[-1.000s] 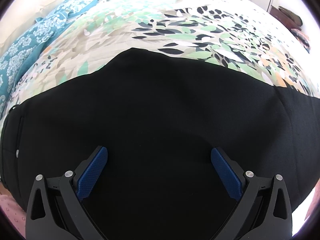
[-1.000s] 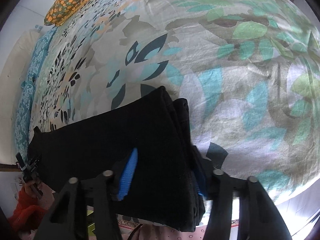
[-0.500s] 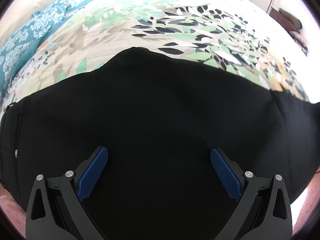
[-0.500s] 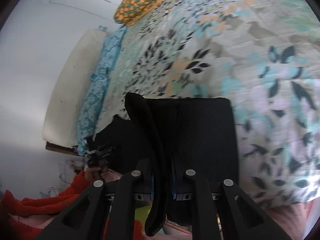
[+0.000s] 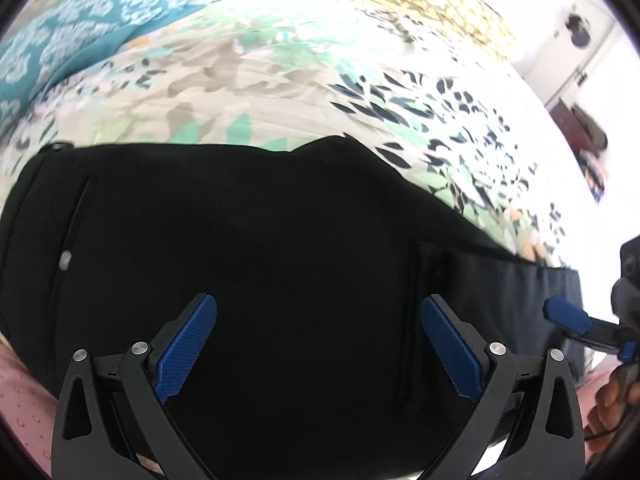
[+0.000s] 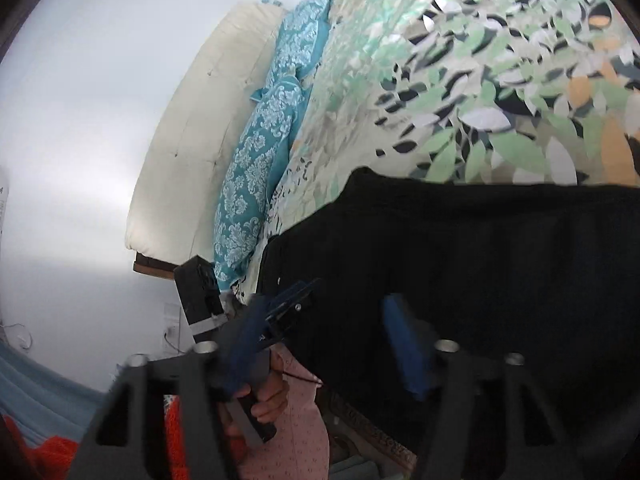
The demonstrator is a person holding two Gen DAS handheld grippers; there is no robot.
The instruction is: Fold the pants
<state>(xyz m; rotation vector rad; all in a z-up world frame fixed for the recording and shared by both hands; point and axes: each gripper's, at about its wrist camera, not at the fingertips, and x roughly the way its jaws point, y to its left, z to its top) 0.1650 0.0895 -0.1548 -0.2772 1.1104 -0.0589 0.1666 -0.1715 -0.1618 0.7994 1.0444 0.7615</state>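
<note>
pants (image 5: 280,260) – plain black. bedsheet (image 5: 280,72) – pale ground, leaf print in green, black, tan, some orange. pillow (image 6: 260,184) – teal with white damask. far cushion (image 5: 420,4) – mustard, small floral. left gripper (image 5: 318,344) pads (image 5: 188,344) blue, frame black. sleeve (image 6: 296,432) – pink, dotted.

R gripper (image 6: 324,344) was clamped on the bundled pant legs 1 s ago; now its jaws are opening and nothing's pinched between them. It's swung across the bed toward the waist end and shows up at the right edge of the L wrist view (image 5: 568,316), where it wasn't before. Black pants (image 5: 280,260) now have the leg end laid over the upper part, a folded layer w/ a straight edge on the right side. L gripper (image 5: 320,344) has lifted & rolled a bit, so waistband sits higher in its view.
</note>
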